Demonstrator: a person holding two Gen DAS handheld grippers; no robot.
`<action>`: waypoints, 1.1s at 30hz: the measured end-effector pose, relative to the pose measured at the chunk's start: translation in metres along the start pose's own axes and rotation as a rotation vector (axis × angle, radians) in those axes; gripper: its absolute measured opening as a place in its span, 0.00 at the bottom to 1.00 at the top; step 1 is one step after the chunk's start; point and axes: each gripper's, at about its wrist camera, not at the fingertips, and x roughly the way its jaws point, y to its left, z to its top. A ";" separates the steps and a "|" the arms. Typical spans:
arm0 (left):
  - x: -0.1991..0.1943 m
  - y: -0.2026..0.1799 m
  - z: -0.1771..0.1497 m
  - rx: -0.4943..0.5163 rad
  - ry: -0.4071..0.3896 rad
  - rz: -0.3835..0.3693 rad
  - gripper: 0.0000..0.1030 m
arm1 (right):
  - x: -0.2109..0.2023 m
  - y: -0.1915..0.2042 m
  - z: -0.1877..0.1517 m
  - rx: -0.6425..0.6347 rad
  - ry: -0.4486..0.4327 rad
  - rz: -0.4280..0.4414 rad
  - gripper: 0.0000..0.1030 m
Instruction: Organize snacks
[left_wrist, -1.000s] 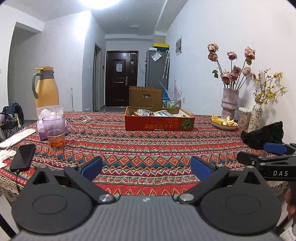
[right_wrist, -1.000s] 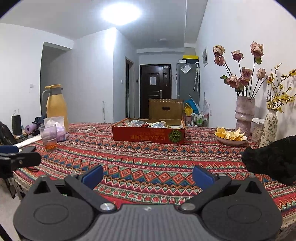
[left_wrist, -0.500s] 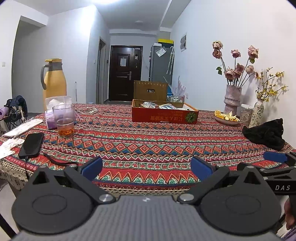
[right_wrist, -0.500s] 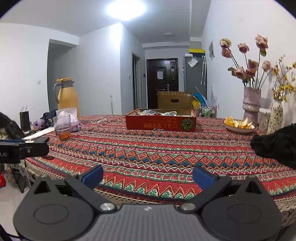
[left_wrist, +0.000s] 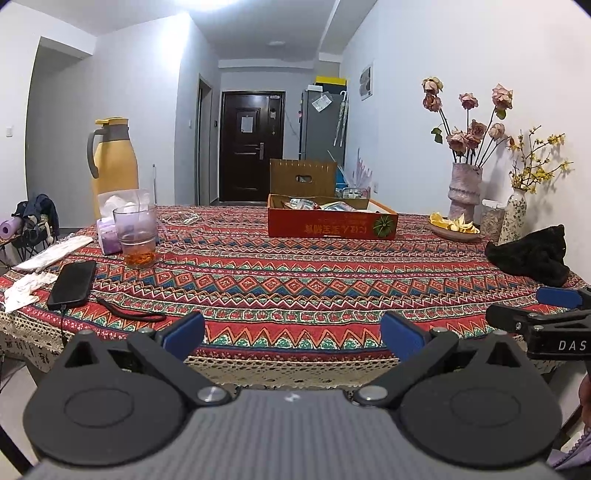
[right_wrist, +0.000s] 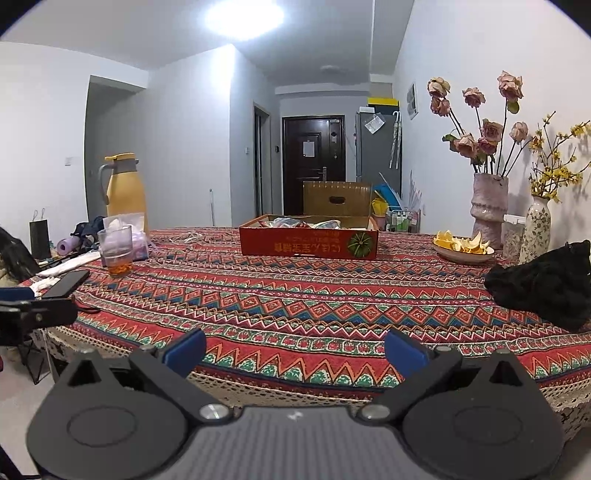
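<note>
Tabletop (left_wrist: 295, 288): covered edge to edge by a woven-look cloth in red, blue and green zigzag and diamond bands, with a cream lace fringe hanging off the near edge.
Room: white walls, a hallway behind the tabletop ending in a dark door (left_wrist: 252, 146), a grey fridge (left_wrist: 320, 125) just right of it, bright ceiling light up top.
Snack box (left_wrist: 332, 224): shallow red cardboard tray with printed lettering and a round green emblem, sitting at the far middle of the tabletop; shiny crinkly snack packets (left_wrist: 317, 204) lie inside it (can't read what they are).
Brown box (left_wrist: 303, 177): ribbed card with a handle slot, right behind the tray.
Left side: yellow thermos jug (left_wrist: 112, 158) with a grey handle, clear glass (left_wrist: 136, 234) with a bit of amber stuff at the bottom, tissue pack, black phone (left_wrist: 72, 278) lying flat with a cord trailing off it.
Right side: rough pinkish vase (left_wrist: 464, 192) of dried roses, a slim floral vase with yellow sprigs, a dish of peels (left_wrist: 453, 227), a crumpled black cloth (left_wrist: 532, 254).
Left gripper (left_wrist: 291, 332): jaws spread wide, blue pads, nothing between them, held off the near edge.
Right gripper (right_wrist: 295, 347): same deal, jaws wide apart and empty, also at the near edge, well apart from the snack box.
</note>
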 end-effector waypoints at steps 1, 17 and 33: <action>0.000 0.000 0.000 0.000 0.000 0.000 1.00 | 0.000 0.000 0.000 0.000 -0.001 0.000 1.00; 0.001 0.001 0.001 -0.006 0.005 -0.002 1.00 | 0.000 0.000 -0.001 0.008 0.003 0.012 1.00; 0.002 0.001 0.000 -0.007 0.007 -0.005 1.00 | 0.000 0.001 -0.001 0.010 0.008 0.022 1.00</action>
